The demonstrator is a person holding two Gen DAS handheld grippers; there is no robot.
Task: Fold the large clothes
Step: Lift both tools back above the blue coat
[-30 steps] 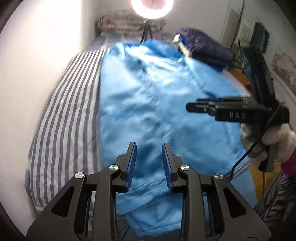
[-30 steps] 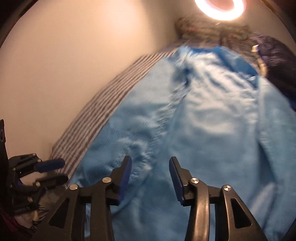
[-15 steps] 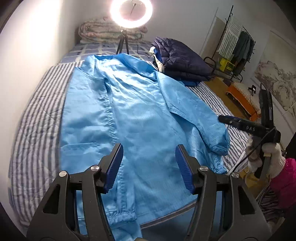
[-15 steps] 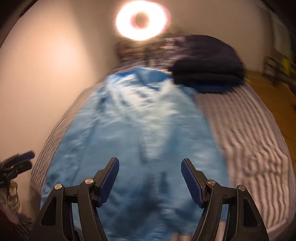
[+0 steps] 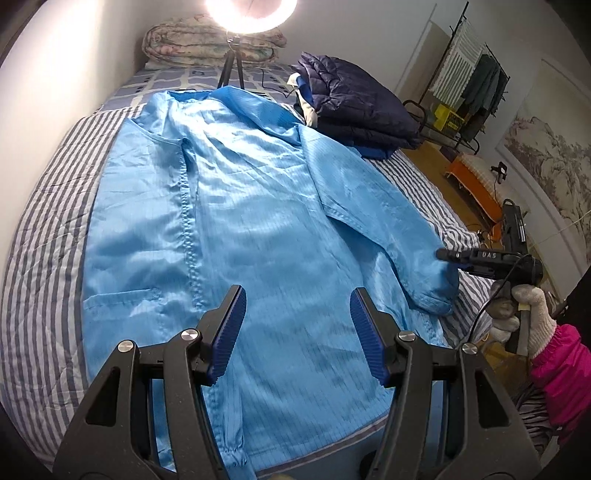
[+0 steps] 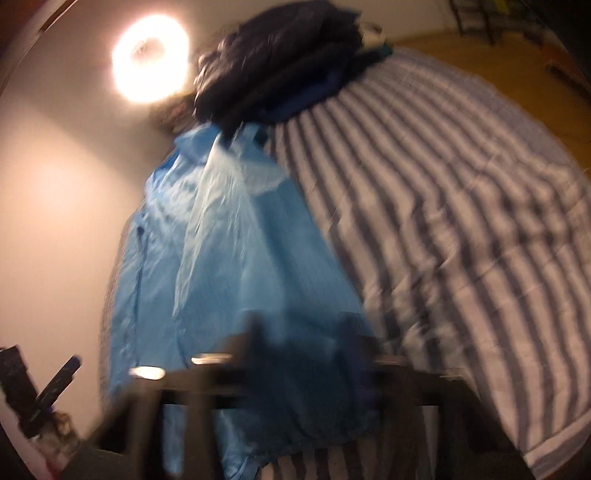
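Observation:
A large light-blue coat (image 5: 258,229) lies spread flat on the striped bed (image 5: 44,229), collar toward the far end, its right sleeve (image 5: 417,258) stretched toward the bed's right edge. My left gripper (image 5: 297,328) is open and empty above the coat's lower hem. My right gripper (image 5: 443,254) shows in the left wrist view at the sleeve's cuff, held by a gloved hand. In the blurred right wrist view the coat (image 6: 229,280) lies ahead and my right gripper (image 6: 306,339) looks open with the cuff between its fingers.
A folded dark navy jacket (image 5: 354,103) sits at the bed's far right. A ring light on a tripod (image 5: 251,14) stands at the head of the bed, before a rolled quilt (image 5: 207,37). A clothes rack (image 5: 469,74) and orange stool (image 5: 476,177) stand right.
Both grippers opened wider. The left one pulled back and up, so the whole coat shows. The right gripper swung right to the sleeve cuff; its view is motion-blurred.

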